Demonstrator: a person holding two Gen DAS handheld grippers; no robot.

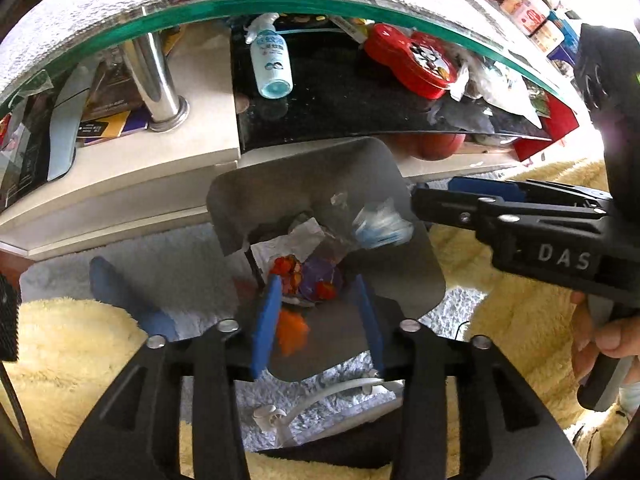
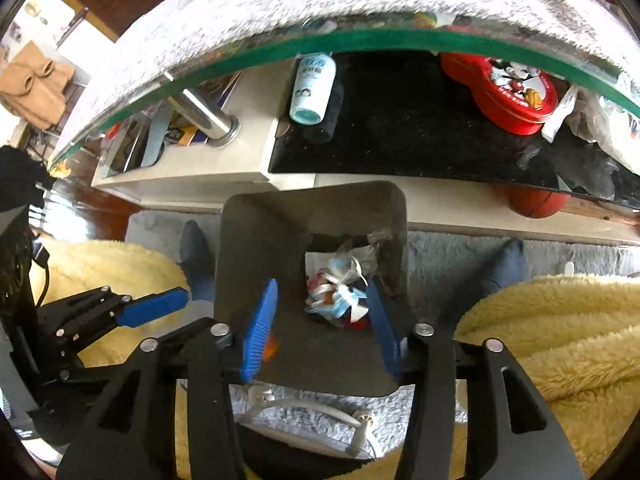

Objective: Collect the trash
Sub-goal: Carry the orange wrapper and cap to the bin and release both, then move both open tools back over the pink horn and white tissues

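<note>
Hanging over the grey bin (image 1: 416, 280), the left gripper (image 1: 318, 320) has spread blue pads with an orange scrap (image 1: 294, 332) loose between them, above colourful wrappers in the bin. Only the right wrist view shows the right gripper (image 2: 320, 320) also spread, a blue-and-white wrapper (image 2: 340, 300) lying unpinched between its pads inside the bin (image 2: 256, 232). Beyond stands a glass table (image 2: 360, 36), a red tin (image 2: 508, 92) on its far right shelf.

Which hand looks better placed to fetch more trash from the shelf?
Neither clearly: both tongs, left and right, hang open over the grey bin, with wrappers below. The right hand sits slightly nearer the shelf's crumpled plastic.
</note>
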